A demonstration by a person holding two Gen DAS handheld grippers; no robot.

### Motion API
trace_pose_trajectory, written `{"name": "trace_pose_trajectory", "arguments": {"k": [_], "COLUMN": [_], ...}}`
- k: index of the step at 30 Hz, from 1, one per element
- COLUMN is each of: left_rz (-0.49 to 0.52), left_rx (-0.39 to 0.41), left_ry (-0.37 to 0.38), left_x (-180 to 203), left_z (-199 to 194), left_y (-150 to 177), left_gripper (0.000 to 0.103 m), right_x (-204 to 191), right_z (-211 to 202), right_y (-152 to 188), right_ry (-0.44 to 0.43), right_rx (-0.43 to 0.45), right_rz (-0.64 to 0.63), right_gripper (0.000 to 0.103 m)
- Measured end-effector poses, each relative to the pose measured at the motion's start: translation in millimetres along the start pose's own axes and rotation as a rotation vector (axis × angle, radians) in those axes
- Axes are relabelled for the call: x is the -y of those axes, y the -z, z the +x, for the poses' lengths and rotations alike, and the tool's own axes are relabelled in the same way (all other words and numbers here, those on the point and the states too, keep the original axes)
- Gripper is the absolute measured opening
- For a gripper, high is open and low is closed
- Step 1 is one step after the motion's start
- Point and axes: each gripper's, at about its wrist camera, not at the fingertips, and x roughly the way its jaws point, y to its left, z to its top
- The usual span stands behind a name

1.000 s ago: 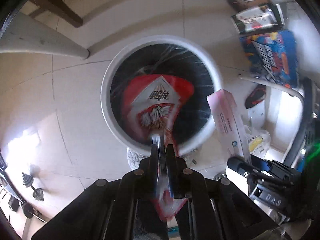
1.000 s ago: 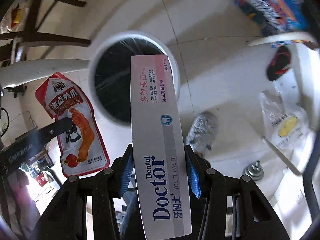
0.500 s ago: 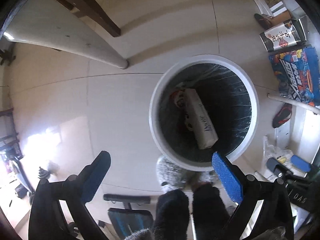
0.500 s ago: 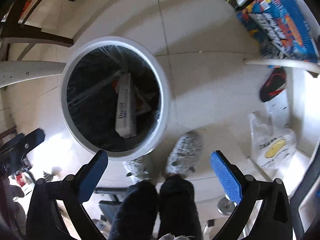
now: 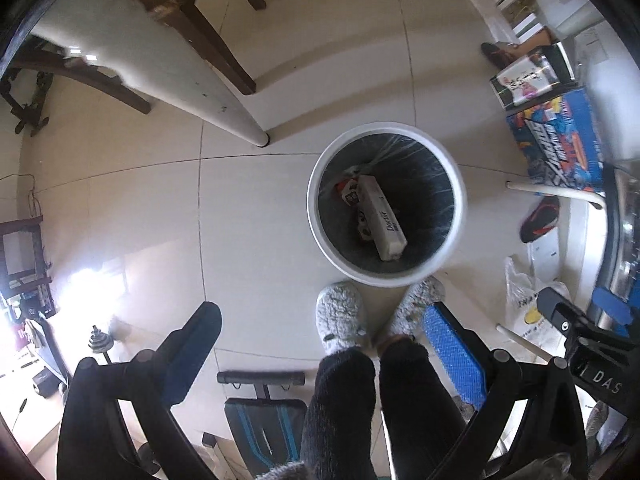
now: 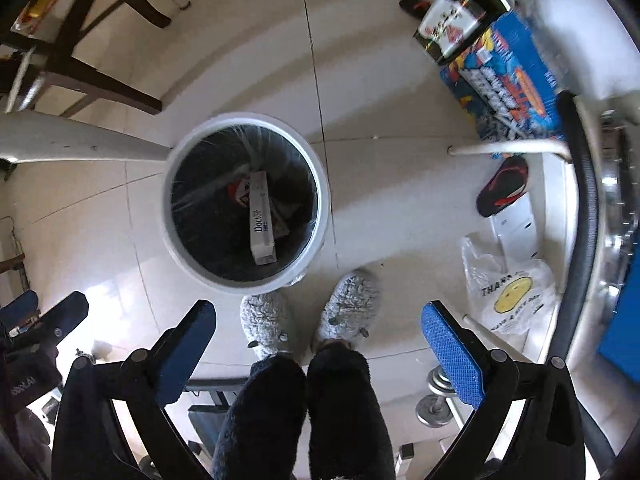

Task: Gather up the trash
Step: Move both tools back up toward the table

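Pale floor tiles (image 5: 280, 220) lie below both tools. Left hand-held gripper (image 5: 320, 344) and right hand-held gripper (image 6: 318, 338) hang released and empty — this drop looks done. Toothpaste box (image 6: 262, 220) and red wrapper (image 6: 236, 192) lie inside the bin (image 6: 172, 216). Next calls for finding more trash; slippers (image 6: 348, 308), smiley bag (image 6: 512, 292), chair legs (image 6: 100, 80) crowd around.

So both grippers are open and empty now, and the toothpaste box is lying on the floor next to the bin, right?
Not quite. The toothpaste box lies inside the bin, on top of a red wrapper, not on the floor; the right wrist view shows it clearly. The rest holds: the left gripper and right gripper are both open and empty.
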Motion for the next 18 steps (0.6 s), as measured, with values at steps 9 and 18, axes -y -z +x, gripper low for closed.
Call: {"name": "trace_pose_trajectory", "arguments": {"k": [9, 18], "left_rz": [-0.021, -0.030], "left_rx": [0.064, 0.141], "left_ry": [0.027, 0.058], "left_x": [-13.7, -28.3], "left_z": [-110.0, -215.7], "left_y": [42.1, 64.6], "left_gripper": [0.103, 0.103], "right_x": [0.3, -1.6], "right_z": [-124.6, -250.3], "right_y": [45.8, 91.0], "right_ry": [-0.017, -0.097], "right_rx": [0.048, 0.070], "right_rz": [-0.016, 0.033], "right_gripper": [0.103, 0.103]}}
